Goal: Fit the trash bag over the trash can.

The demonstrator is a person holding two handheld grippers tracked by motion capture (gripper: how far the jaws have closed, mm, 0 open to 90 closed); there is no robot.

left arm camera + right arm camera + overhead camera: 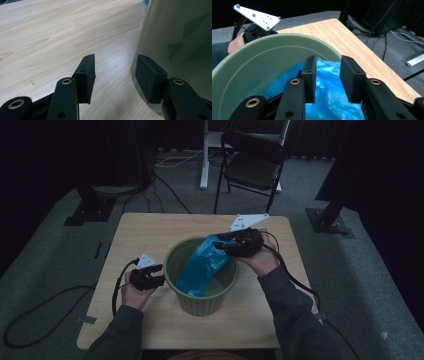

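A pale green plastic bin (pixel 202 302) stands on the wooden table (pixel 150 230) in the high view. A blue plastic bag (pixel 202 265) lies crumpled inside it and drapes up over the far right rim. My right gripper (pixel 222 245) hovers at that rim; in the right gripper view (pixel 328 75) its jaws stand apart with the blue bag (pixel 329 100) below and behind them, no pad pressing on it. My left gripper (pixel 159 274) is low at the bin's left side. In the left gripper view (pixel 117 75) it is open, its right jaw close against the bin's outer wall (pixel 180 37).
A black folding chair (pixel 252 165) and a white stand leg (pixel 204 155) are beyond the table's far edge. Cables run over the grey carpet on both sides. Bare tabletop (pixel 62 32) stretches left of the bin.
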